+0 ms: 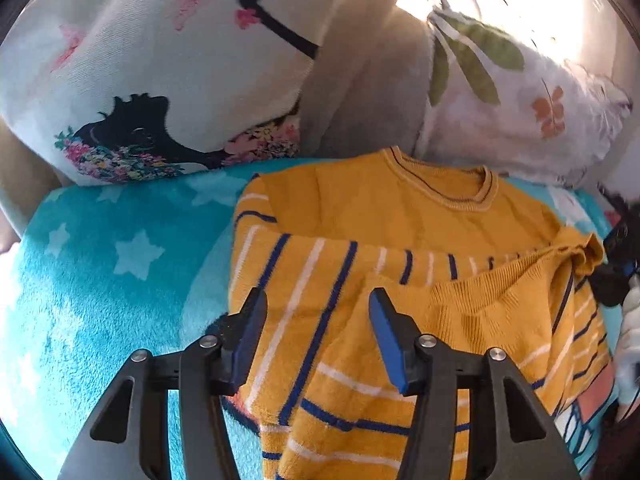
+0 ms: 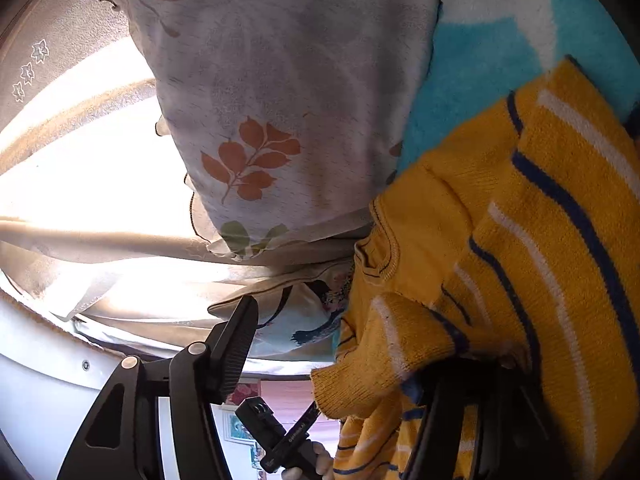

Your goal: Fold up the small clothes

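The yellow striped sweater (image 1: 400, 248) lies on a star-print turquoise blanket (image 1: 100, 264), collar toward the pillows (image 1: 168, 80), its long axis running away from the left gripper (image 1: 318, 312), whose fingers hover wide apart directly over the hem half. The right gripper (image 2: 344, 344) sits at the sweater's right edge, folded sleeve fabric draped over one finger; whether it grips I cannot tell.

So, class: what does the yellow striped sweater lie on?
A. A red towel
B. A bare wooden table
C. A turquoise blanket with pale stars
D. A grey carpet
C: the left wrist view shows the sweater spread on a fluffy turquoise blanket printed with pale stars.
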`<state>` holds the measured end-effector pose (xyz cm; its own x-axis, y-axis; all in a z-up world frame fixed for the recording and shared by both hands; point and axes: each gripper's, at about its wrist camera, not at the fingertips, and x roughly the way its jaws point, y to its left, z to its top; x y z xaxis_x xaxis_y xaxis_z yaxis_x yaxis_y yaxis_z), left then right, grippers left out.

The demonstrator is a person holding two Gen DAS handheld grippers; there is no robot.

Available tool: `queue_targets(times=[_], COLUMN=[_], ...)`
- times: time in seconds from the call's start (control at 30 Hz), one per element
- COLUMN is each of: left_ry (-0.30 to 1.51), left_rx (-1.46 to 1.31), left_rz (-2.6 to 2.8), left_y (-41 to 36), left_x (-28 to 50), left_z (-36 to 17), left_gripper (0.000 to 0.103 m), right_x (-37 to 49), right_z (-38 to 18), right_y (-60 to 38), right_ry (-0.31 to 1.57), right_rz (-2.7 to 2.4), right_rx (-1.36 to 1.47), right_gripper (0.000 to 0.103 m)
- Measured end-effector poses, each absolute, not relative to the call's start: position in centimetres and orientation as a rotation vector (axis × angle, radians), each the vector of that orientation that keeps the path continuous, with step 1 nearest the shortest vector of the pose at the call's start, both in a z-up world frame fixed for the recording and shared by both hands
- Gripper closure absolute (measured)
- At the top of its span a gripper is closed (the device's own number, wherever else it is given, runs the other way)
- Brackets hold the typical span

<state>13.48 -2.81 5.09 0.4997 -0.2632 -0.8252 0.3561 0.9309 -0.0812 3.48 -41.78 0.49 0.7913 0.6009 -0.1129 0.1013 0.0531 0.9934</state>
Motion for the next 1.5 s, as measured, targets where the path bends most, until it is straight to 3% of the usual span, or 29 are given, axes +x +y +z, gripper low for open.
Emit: queue_targets(times=[0.03,0.07,0.1,0.17,0.4,0.63,0.73,0.9,0.97,1.03,1.1,1.13,1.5], left_ry=[0.984,0.999,1.019,1.029,0.962,0.984,1.025,1.048,1.027,1.001,0.980,0.974,1.065], left_rx=[0.135,0.162,0.184,0.203,0.097,0.094,0.090,-0.095,-0.150,-0.158,-0.173,-0.186,-0.242], left_rz=[-0.394,-0.406,-0.407,-0.384,-0.290,-0.212,-0.180,-0.204,-0.233,-0.244,-0.255,-0.259,-0.299], left_y=[-3.5,-4.2,-4.8,-5.4,-4.3,-4.6,-4.6,-1.9,-0.5,0.7,2.2,3.0,9.0], left_x=[13.3,13.2,13.3,13.4,16.0,18.7,20.0,21.3,20.9,19.9,18.4,17.6,11.5], left_z=[4.8,4.5,4.1,4.0,6.6,5.9,4.5,5.2,6.4,7.4,8.1,8.2,4.0], left_gripper=[0.051,0.060,0.095,0.099,0.099,0.099,0.098,0.098,0.096,0.086,0.058,0.054,0.042], right_x=[3.6,3.6,3.5,2.8,0.8,6.0,7.7,7.4,6.2,4.3,2.0,1.0,-10.3], right_z=[0.6,0.7,0.9,1.4,2.8,1.4,0.1,2.7,3.1,4.0,4.5,4.7,3.4], right_y=[-41.4,-41.1,-40.9,-40.6,-39.4,-39.4,-40.7,-41.4,-42.1,-42.6,-42.9,-43.0,-42.7], right_ry=[0.603,0.609,0.614,0.624,0.685,0.734,0.724,0.733,0.710,0.693,0.698,0.703,0.744], right_rz=[0.413,0.414,0.415,0.432,0.508,0.438,0.327,0.112,0.131,0.132,0.128,0.127,0.053], right_rx=[1.488,1.484,1.473,1.445,1.323,1.305,1.311,1.068,1.097,1.080,1.046,1.035,0.953], right_gripper=[0.035,0.035,0.035,0.034,0.031,0.031,0.038,0.037,0.036,0.034,0.034,0.034,0.029])
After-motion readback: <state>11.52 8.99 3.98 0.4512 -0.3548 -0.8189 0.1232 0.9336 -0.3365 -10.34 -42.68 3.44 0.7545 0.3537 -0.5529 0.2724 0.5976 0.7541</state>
